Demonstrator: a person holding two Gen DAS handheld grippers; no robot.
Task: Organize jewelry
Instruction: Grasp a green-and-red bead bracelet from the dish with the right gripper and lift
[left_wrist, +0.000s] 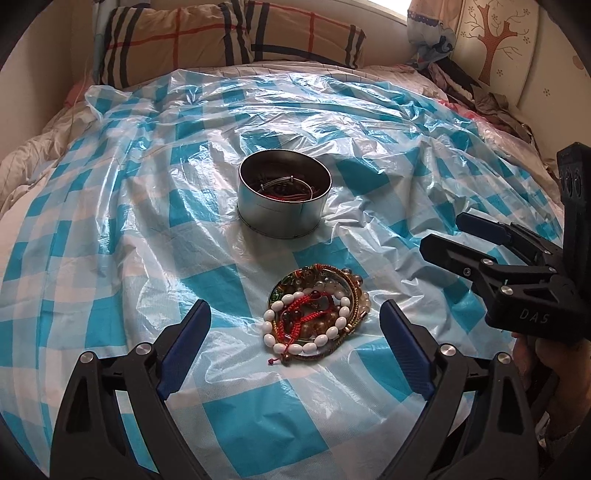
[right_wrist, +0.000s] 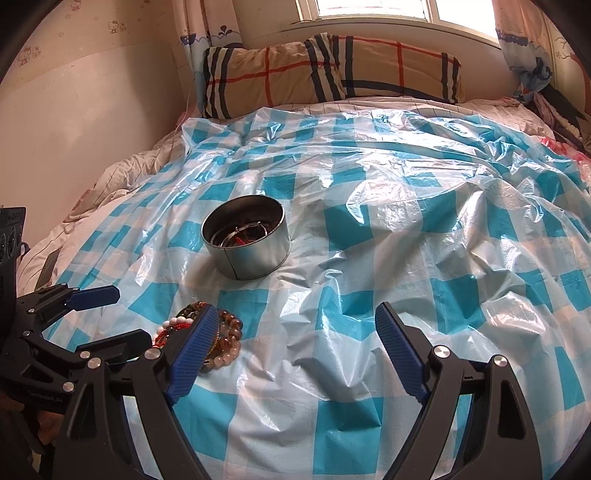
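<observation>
So the jewelry pile (left_wrist: 316, 314) is a heap of bracelets sitting on a small round lid or dish, hard to tell which: a ring of white oval beads on top, a red braided cord with dark red beads across the middle, some amber and smoky translucent beads underneath, a bit of green at the left edge, and a gold-ish rim round the outside. A little red knotted tail hangs off the near side. It lies on the blue-and-white checked plastic sheet (left_wrist: 110, 236) spread over the bed.

Just behind it, apart from it, stands a round metal tin (left_wrist: 283, 192), open on top, with a tangle of wire bangles and red and dark cords inside.

Left gripper (left_wrist: 295, 321) has its fingers spread wide with nothing in them, the pile lying on the sheet between the blue pads in its own view, not touched. Right gripper (right_wrist: 297, 332) is wide open and empty too, off to the right of the pile; from its camera the pile peeks out behind the left finger (right_wrist: 195, 343).

Plaid pillow (right_wrist: 328, 70) at the head of the bed under the window (right_wrist: 373, 7).
</observation>
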